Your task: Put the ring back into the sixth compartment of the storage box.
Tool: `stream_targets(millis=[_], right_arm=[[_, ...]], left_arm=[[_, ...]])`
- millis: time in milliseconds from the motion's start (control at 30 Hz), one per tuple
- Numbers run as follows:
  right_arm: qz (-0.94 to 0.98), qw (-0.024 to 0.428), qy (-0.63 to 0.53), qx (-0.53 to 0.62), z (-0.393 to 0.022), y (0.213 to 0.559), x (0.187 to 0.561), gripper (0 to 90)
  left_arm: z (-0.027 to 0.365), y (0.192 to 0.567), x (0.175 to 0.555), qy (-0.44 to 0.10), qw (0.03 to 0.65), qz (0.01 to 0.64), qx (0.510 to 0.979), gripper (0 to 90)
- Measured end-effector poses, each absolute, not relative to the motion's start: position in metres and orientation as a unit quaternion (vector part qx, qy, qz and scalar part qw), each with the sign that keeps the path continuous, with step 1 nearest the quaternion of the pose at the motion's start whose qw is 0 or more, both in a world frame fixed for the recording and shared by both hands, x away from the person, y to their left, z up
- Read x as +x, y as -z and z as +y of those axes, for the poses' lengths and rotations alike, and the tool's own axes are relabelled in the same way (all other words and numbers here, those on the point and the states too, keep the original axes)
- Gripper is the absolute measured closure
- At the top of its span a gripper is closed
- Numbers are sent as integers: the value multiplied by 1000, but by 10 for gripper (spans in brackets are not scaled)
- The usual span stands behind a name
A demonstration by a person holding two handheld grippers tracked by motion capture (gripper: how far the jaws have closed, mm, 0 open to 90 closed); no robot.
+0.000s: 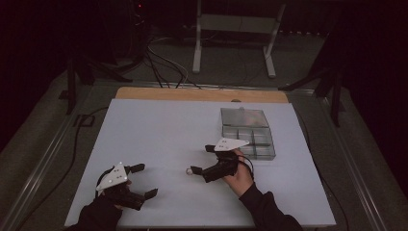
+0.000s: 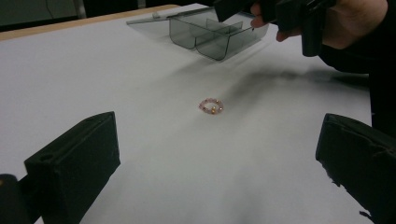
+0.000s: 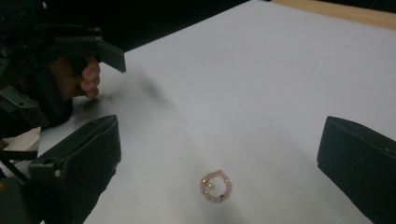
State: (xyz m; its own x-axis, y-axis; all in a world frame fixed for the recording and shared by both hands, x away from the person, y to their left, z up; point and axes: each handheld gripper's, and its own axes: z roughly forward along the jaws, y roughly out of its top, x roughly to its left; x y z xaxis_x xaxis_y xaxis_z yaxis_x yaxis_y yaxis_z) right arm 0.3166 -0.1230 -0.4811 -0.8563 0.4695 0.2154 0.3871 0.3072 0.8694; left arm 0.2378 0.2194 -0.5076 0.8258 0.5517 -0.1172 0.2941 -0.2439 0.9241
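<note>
Here, small pink bead bracelet lying flat on the white table, right gripper spread wide and empty just above it, left gripper likewise wide open, empty, nearby.

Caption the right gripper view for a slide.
Open right gripper over a pink bead ring on the white table, left gripper beyond.

Three cameras on my counter

One looks down and forward from above my side; one rides each tool, low and close, facing inward, both sharing the bead ring between them.
</note>
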Motion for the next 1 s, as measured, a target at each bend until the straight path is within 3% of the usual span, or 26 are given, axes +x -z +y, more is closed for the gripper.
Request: stream_targets(millis=[900, 1000], right_arm=[[840, 46, -456, 290, -97, 504, 321, 0], [842, 53, -447, 296, -98, 505, 321, 83]], left_arm=[[219, 508, 237, -117, 549, 269, 783, 7], [219, 508, 238, -116, 550, 270, 782, 6]])
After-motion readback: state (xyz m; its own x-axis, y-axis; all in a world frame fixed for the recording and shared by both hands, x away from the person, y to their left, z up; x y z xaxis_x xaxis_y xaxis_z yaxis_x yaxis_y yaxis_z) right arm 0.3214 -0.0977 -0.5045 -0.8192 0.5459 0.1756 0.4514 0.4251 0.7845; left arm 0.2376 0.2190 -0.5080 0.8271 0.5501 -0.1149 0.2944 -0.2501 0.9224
